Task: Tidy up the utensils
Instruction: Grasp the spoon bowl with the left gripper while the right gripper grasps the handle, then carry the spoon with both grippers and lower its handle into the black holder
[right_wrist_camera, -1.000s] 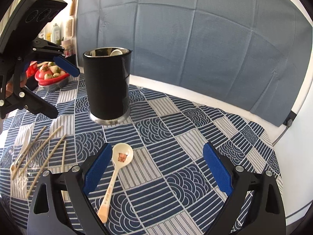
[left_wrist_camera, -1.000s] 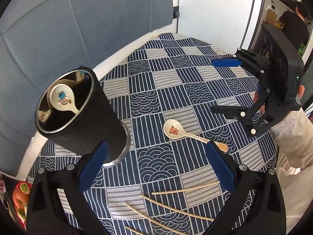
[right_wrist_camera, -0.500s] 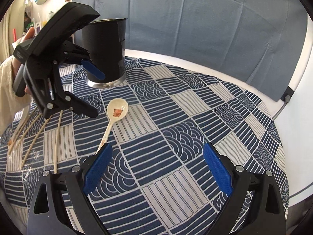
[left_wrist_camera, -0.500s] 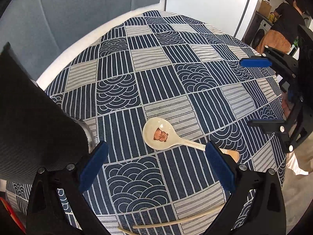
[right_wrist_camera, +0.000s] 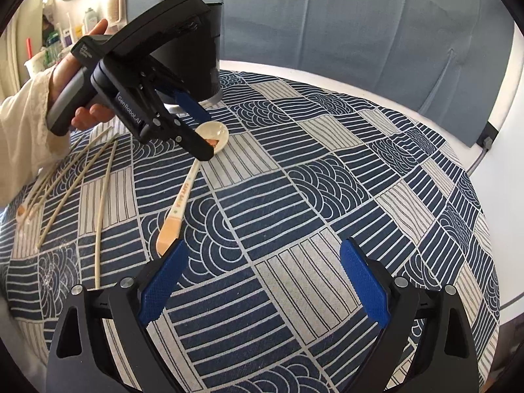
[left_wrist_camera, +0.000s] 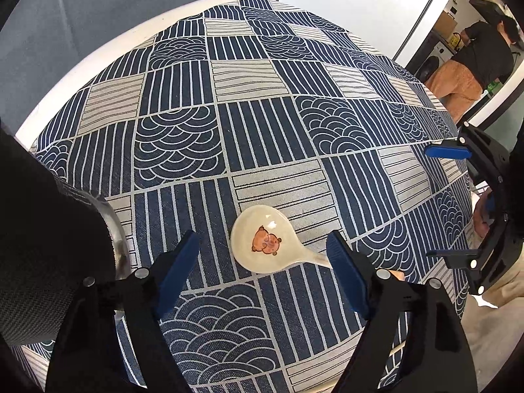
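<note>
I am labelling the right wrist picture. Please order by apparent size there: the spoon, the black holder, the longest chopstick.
1. black holder, though the left gripper hides much of it
2. and 3. spoon and longest chopstick: similar length, the spoon wider; not ranked.

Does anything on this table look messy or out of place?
Yes. The chopsticks lie scattered and crossing on the tablecloth, and a spoon lies loose beside the black holder instead of standing in it.
</note>
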A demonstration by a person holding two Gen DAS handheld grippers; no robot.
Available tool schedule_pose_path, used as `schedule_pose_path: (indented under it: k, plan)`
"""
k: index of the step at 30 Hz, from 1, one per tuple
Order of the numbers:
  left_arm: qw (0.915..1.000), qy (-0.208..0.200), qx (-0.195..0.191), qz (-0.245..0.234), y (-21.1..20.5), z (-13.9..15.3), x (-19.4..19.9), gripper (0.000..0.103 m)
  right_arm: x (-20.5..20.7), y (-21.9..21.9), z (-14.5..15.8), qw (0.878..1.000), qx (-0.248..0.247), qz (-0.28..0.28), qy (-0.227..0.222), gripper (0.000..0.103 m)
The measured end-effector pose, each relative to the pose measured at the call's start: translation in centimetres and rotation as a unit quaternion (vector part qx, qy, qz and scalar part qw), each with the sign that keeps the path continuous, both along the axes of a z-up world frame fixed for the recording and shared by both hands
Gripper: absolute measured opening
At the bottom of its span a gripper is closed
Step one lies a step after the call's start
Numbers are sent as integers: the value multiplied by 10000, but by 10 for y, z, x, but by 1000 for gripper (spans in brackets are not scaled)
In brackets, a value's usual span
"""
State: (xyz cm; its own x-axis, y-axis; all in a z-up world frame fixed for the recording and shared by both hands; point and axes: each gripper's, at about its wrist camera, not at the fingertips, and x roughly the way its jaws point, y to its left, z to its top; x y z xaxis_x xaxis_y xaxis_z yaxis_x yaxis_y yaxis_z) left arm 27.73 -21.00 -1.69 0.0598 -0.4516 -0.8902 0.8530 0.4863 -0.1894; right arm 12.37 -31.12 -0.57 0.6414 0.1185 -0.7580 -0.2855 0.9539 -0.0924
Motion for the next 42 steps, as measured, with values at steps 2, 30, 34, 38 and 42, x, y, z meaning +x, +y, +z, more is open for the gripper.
schedule_pose_path:
  k: [2, 30, 34, 38, 42]
  plan:
    - [9999, 88, -53, -25, 2, 2, 1, 69, -1, 1, 0, 10000, 7, 28, -4, 90]
    - [9996, -193, 120, 140, 15, 17, -24, 8, 17, 59, -9, 9988, 360, 195, 266, 90]
    - [9996, -219, 52, 147, 17, 21, -26, 7, 22, 66, -14, 9988, 314, 79, 378, 89]
    - [9994, -318, 32, 142, 17, 27, -33, 7, 26, 69, -18, 9962, 471, 129, 719, 19]
    - [9991, -407, -75, 101, 18, 36, -41, 7, 22, 74, -15, 9973, 222, 103, 691, 9]
